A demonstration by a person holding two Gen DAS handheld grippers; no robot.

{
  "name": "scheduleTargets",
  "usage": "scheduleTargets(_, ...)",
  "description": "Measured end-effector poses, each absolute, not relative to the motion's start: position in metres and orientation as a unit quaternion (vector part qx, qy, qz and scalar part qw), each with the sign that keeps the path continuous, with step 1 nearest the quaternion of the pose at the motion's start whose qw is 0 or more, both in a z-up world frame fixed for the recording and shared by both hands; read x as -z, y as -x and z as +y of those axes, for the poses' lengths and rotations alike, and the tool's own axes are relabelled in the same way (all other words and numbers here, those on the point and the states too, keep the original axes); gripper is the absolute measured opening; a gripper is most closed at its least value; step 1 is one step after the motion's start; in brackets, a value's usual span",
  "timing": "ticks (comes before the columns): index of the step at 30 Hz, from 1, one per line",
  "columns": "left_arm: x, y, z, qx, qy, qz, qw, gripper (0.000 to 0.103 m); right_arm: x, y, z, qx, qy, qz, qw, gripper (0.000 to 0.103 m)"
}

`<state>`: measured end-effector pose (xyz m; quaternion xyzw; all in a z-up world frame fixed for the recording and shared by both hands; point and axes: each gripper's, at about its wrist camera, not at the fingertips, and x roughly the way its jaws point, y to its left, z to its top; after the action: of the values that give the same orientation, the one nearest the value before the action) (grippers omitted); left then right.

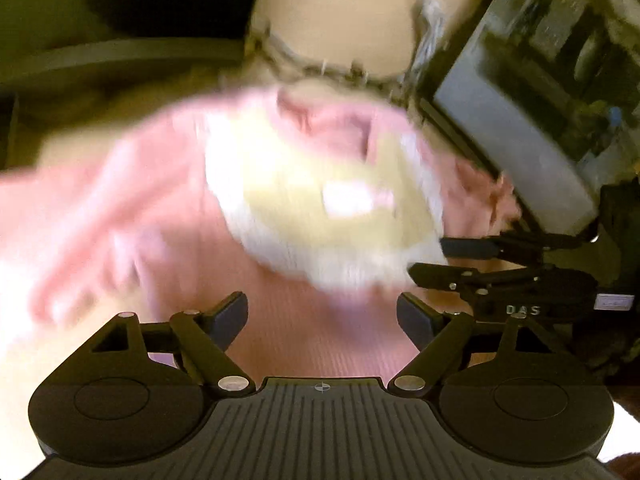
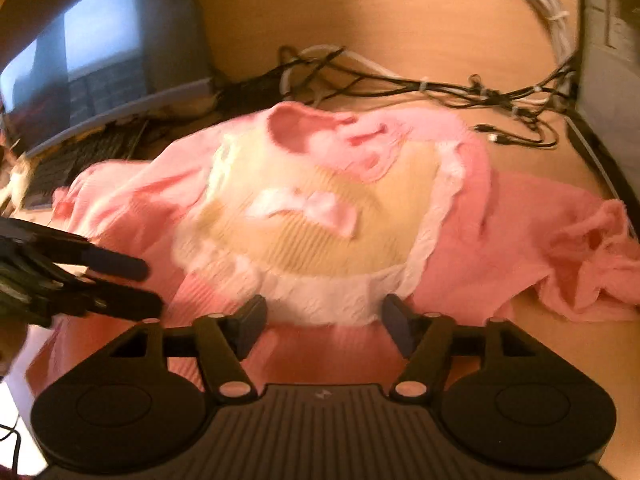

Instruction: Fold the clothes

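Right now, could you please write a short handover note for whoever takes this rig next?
Left gripper: jaws open, empty, over the pink garment.
Right gripper: jaws open, empty, at the white frilled edge of the cream bib panel.
The garment lies rumpled on the wooden desk, near the cables and laptop.
Done: no fold visible.
Left: flatten it, fold sleeves in, then fold the body.

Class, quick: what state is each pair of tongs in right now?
Left tongs: open, holding nothing, above the pink garment.
Right tongs: open, holding nothing.
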<state>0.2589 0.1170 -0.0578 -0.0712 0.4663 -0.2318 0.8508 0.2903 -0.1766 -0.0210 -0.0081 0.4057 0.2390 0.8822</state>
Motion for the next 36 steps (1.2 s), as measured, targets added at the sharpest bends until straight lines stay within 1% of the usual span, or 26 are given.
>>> scheduleTargets(1, 0.063, -0.256, 0.118, 0.226, 0.075, 0.474, 0.848, 0.086, 0.021, -0.285, -0.176, -0.250, 0.014, 0.408, 0.878, 0.071)
scheduleTargets(3, 0.062, -0.242, 0.117, 0.220, 0.065, 0.470, 0.852, 0.087, 0.021, -0.275, -0.175, -0.270, 0.027, 0.412, 0.870, 0.071)
scheduleTargets(8, 0.056, -0.201, 0.128, 0.201, 0.044, 0.496, 0.844, 0.087, 0.017, -0.255, -0.177, -0.317, 0.043, 0.429, 0.844, 0.071)
scheduleTargets(9, 0.056, -0.192, 0.131, 0.200, 0.036, 0.501, 0.841, 0.088, 0.014, -0.254, -0.178, -0.322, 0.043, 0.434, 0.840, 0.066)
scheduleTargets(10, 0.053, -0.190, 0.133, 0.201, 0.039, 0.504, 0.839, 0.087, 0.008, -0.257, -0.180, -0.320, 0.045, 0.427, 0.845, 0.059)
scheduleTargets(11, 0.051, -0.187, 0.136, 0.202, 0.041, 0.507, 0.837, 0.087, 0.000, -0.262, -0.182, -0.315, 0.050, 0.413, 0.853, 0.056)
scheduleTargets(12, 0.048, -0.185, 0.139, 0.203, 0.042, 0.509, 0.836, 0.086, -0.010, -0.268, -0.183, -0.304, 0.060, 0.395, 0.865, 0.048)
scheduleTargets(13, 0.040, -0.189, 0.140, 0.207, 0.039, 0.494, 0.844, 0.086, -0.018, -0.277, -0.183, -0.288, 0.072, 0.379, 0.877, 0.039)
scheduleTargets(14, 0.031, -0.195, 0.139, 0.207, 0.024, 0.473, 0.856, 0.086, -0.025, -0.288, -0.183, -0.269, 0.083, 0.366, 0.887, 0.038)
scheduleTargets(18, 0.005, -0.232, 0.136, 0.182, -0.056, 0.403, 0.895, 0.081, -0.024, -0.337, -0.184, -0.205, 0.109, 0.344, 0.910, 0.039)
scheduleTargets(20, 0.007, -0.252, 0.134, 0.178, -0.110, 0.378, 0.902, 0.081, -0.019, -0.357, -0.183, -0.187, 0.113, 0.339, 0.915, 0.041)
scheduleTargets(22, 0.010, -0.270, 0.130, 0.180, -0.155, 0.359, 0.903, 0.082, -0.016, -0.372, -0.179, -0.176, 0.121, 0.332, 0.919, 0.047)
scheduleTargets(23, 0.014, -0.275, 0.129, 0.185, -0.157, 0.359, 0.901, 0.083, -0.016, -0.375, -0.175, -0.175, 0.130, 0.327, 0.920, 0.048)
scheduleTargets(24, 0.017, -0.280, 0.128, 0.190, -0.159, 0.359, 0.900, 0.088, -0.016, -0.378, -0.170, -0.173, 0.139, 0.321, 0.921, 0.048)
scheduleTargets(26, 0.023, -0.290, 0.127, 0.200, -0.163, 0.359, 0.897, 0.093, -0.023, -0.378, -0.155, -0.194, 0.158, 0.306, 0.918, 0.048)
scheduleTargets(29, 0.032, -0.305, 0.124, 0.215, -0.170, 0.358, 0.893, 0.092, -0.028, -0.371, -0.130, -0.216, 0.188, 0.295, 0.911, 0.047)
scheduleTargets(30, 0.035, -0.310, 0.123, 0.220, -0.172, 0.358, 0.891, 0.091, -0.026, -0.368, -0.123, -0.224, 0.192, 0.296, 0.908, 0.046)
scheduleTargets(31, 0.038, -0.315, 0.122, 0.225, -0.174, 0.358, 0.889, 0.090, -0.026, -0.369, -0.119, -0.242, 0.170, 0.307, 0.905, 0.041)
scheduleTargets(34, 0.043, -0.320, 0.124, 0.238, -0.170, 0.360, 0.886, 0.088, -0.026, -0.374, -0.112, -0.299, 0.072, 0.344, 0.887, 0.042)
scheduleTargets(35, 0.042, -0.317, 0.128, 0.241, -0.163, 0.361, 0.886, 0.089, -0.023, -0.378, -0.106, -0.311, 0.049, 0.352, 0.882, 0.044)
scheduleTargets(36, 0.040, -0.313, 0.131, 0.244, -0.156, 0.363, 0.886, 0.089, -0.020, -0.381, -0.101, -0.323, 0.026, 0.359, 0.876, 0.048)
